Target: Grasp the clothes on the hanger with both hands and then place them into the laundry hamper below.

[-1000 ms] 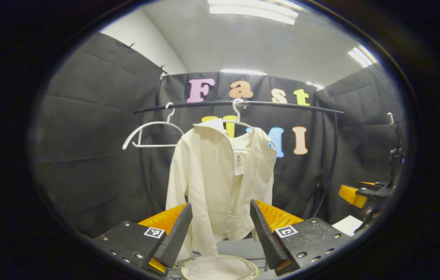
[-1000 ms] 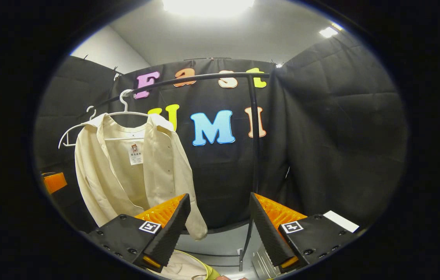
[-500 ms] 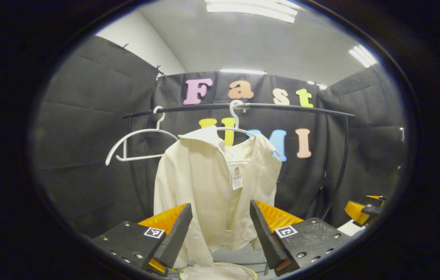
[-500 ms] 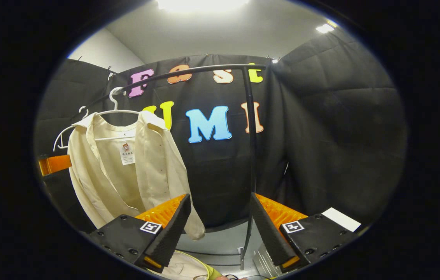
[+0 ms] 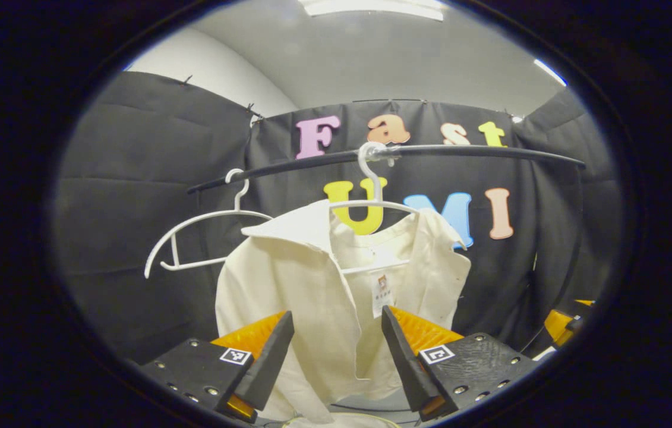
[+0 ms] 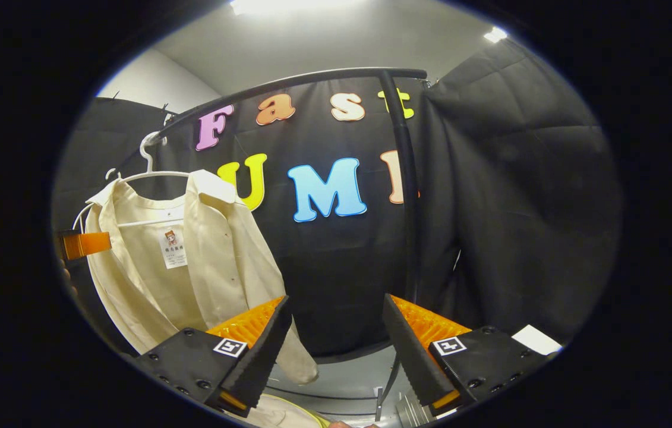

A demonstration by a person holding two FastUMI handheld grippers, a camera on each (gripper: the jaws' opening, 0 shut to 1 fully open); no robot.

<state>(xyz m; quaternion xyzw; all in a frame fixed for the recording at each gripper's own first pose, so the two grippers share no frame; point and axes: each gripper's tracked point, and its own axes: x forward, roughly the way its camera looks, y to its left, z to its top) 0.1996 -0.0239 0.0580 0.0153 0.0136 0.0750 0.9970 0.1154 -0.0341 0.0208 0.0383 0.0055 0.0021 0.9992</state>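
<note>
I held the left gripper (image 5: 336, 362) with its jaws spread wide and nothing between them, aimed squarely at the cream, collared, long-sleeved shirt (image 5: 336, 309) so that the cloth lay framed in the gap ahead; no finger touched it. The shirt hung open-fronted on a white plastic hanger (image 5: 371, 205), whose hook sat over the black curved metal rail (image 5: 478, 151) of the clothes rack, which is why the garment draped straight down with its collar spread at shoulder level. A second white plastic hanger, bare (image 5: 193, 238), hung on the same rail beside it.

The right gripper (image 6: 336, 362) was likewise released, jaws apart and unloaded. In the right gripper view it pointed past the shirt (image 6: 193, 261) toward the rack's black upright post (image 6: 410, 196), with the garment off to one side, so I judged this hand the less well lined up of the two. At the far edge of that view the other gripper (image 6: 83, 244) appeared just beside the shirt's shoulder.

The laundry hamper showed as a pale, yellow-rimmed opening (image 6: 288, 413) low in the right gripper view, below the shirt's hem, so the garment could drop into it once freed. I judged the task to be at the approach stage: neither grasp was made, and the shirt was not yet off its hanger.
</note>
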